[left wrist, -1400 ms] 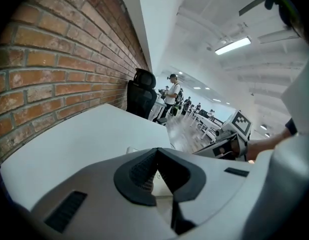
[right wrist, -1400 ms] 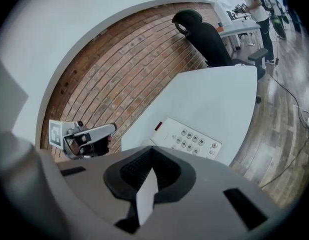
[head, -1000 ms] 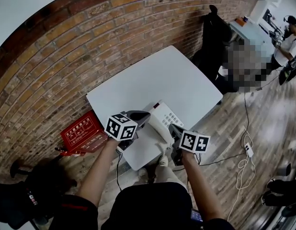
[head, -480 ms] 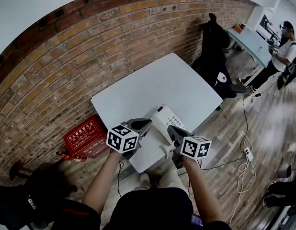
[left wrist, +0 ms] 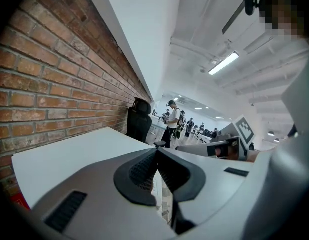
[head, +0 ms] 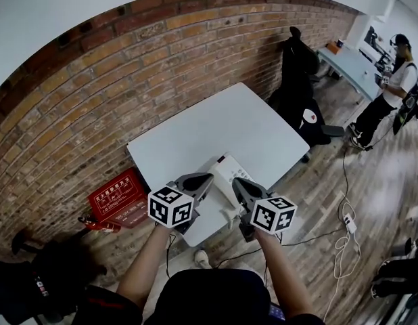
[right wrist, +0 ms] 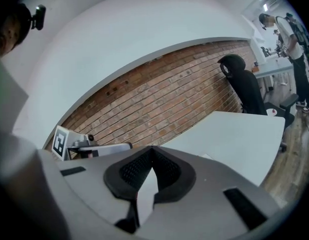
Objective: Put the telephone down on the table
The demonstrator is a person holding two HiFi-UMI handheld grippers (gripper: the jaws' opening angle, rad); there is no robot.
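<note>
The white telephone (head: 227,170), with a keypad, lies on the white table (head: 222,120) near its front edge. Both grippers partly hide it. My left gripper (head: 207,177) hangs over the phone's left side, shut, with nothing between its fingers. My right gripper (head: 235,180) is just right of it over the phone's near end, also shut and empty. In the left gripper view the left gripper (left wrist: 157,148) has its tips together above the table (left wrist: 69,154). The right gripper view shows the right gripper (right wrist: 152,148) the same way, with the table (right wrist: 234,134) beyond.
A brick wall (head: 128,80) runs behind the table. A red box (head: 118,193) lies on the floor at the left. A black chair with a jacket (head: 297,73) stands at the table's far right corner. Cables and a power strip (head: 347,225) lie on the floor; a person (head: 391,80) stands by a far desk.
The head view has drifted a little. Both grippers stay shut and have drawn closer together over the phone. The phone stays on the table.
</note>
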